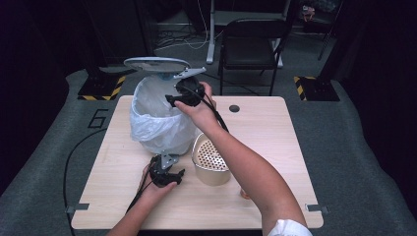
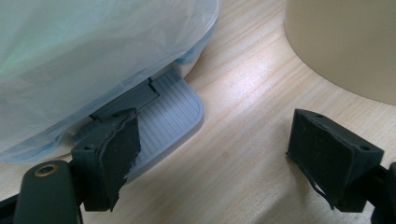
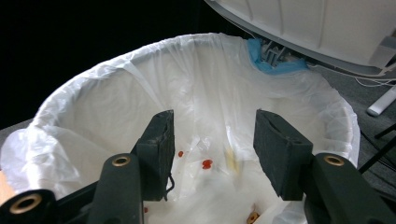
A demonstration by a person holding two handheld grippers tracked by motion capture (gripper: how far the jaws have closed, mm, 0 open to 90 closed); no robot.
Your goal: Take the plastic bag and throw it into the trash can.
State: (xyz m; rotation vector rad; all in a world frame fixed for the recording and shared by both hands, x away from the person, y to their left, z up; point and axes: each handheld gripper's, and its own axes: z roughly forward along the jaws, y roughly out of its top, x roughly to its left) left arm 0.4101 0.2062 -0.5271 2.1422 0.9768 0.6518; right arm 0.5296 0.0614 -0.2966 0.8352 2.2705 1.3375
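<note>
A pedal bin lined with a white plastic bag (image 1: 160,118) stands at the table's back left with its lid (image 1: 156,64) raised. My right gripper (image 1: 173,101) hangs over the bin's mouth. In the right gripper view its jaws (image 3: 212,140) stand open with nothing between them, and small red and yellow scraps (image 3: 207,164) lie at the bottom of the bag. My left gripper (image 1: 164,176) sits low at the foot of the bin. It is open (image 2: 210,140), and its left jaw rests on the grey ribbed pedal (image 2: 170,114).
A beige metal pot with a perforated insert (image 1: 211,160) stands just right of the bin, close to my right forearm; its wall (image 2: 345,42) is beside the left gripper. A black chair (image 1: 251,44) stands behind the table. A cable hole (image 1: 234,108) marks the tabletop's back.
</note>
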